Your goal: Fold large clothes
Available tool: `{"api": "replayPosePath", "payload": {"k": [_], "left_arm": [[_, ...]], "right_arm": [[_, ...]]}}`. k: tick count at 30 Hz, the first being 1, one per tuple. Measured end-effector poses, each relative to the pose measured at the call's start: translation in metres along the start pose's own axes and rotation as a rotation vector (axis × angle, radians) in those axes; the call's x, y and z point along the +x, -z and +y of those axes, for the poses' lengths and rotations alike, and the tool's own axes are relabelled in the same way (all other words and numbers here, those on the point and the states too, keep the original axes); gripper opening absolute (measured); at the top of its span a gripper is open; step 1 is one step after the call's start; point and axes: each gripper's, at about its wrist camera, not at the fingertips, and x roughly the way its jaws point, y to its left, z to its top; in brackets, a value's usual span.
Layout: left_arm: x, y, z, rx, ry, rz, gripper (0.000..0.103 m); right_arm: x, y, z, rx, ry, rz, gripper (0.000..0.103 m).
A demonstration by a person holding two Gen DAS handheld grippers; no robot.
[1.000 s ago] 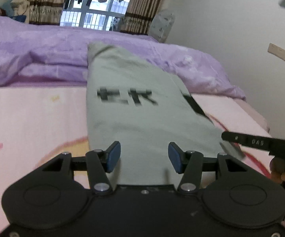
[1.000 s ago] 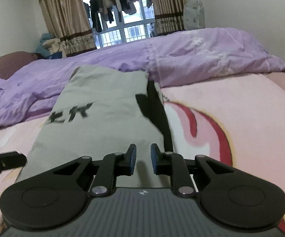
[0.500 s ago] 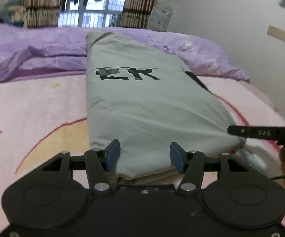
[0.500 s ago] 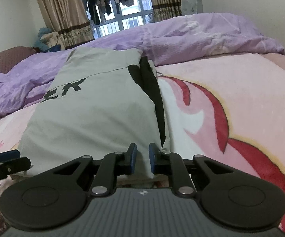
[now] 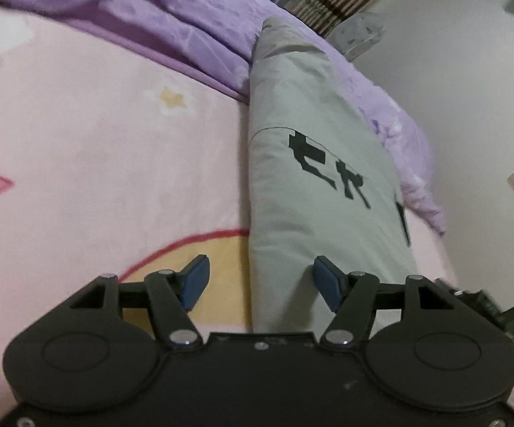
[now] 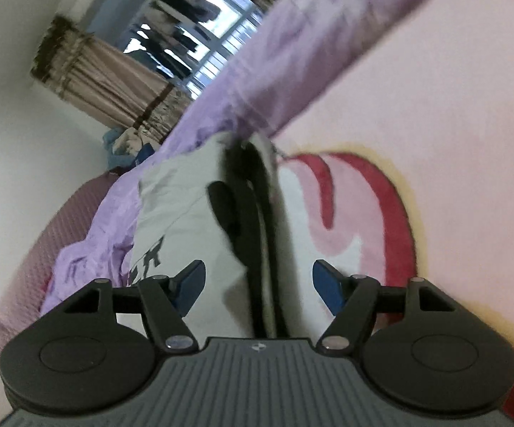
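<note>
A grey garment with black lettering [image 5: 314, 192] lies folded in a long strip on the pink bed sheet [image 5: 96, 163]. My left gripper [image 5: 261, 284] is open, tilted, and straddles the strip's near left edge. In the right wrist view the same garment [image 6: 193, 220] shows its black-trimmed right edge [image 6: 257, 235]. My right gripper [image 6: 258, 286] is open, tilted the other way, with that right edge between its fingers. Neither gripper holds cloth.
A purple duvet [image 5: 157, 25] is bunched along the far side of the bed, under the garment's far end. A window with brown curtains [image 6: 114, 71] is beyond. A white wall [image 5: 470, 89] runs on the right.
The right gripper was shut on the garment's near edge and has opened. Both grippers have rolled sideways, and each now sits at one side edge of the strip.
</note>
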Motion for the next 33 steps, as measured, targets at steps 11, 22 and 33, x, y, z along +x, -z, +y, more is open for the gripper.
{"api": "replayPosePath", "payload": {"k": [11, 22, 33], "left_arm": [[0.043, -0.023, -0.011, 0.019, 0.106, 0.023, 0.075], [0.065, -0.045, -0.014, 0.035, 0.143, 0.025, 0.081], [0.058, -0.042, -0.046, 0.109, 0.012, -0.032, 0.045]], "right_arm": [[0.055, -0.011, 0.019, -0.125, -0.074, 0.102, 0.079], [0.088, -0.026, 0.033, -0.167, -0.126, 0.154, 0.091], [0.080, -0.012, 0.052, -0.142, -0.008, 0.052, 0.036]]}}
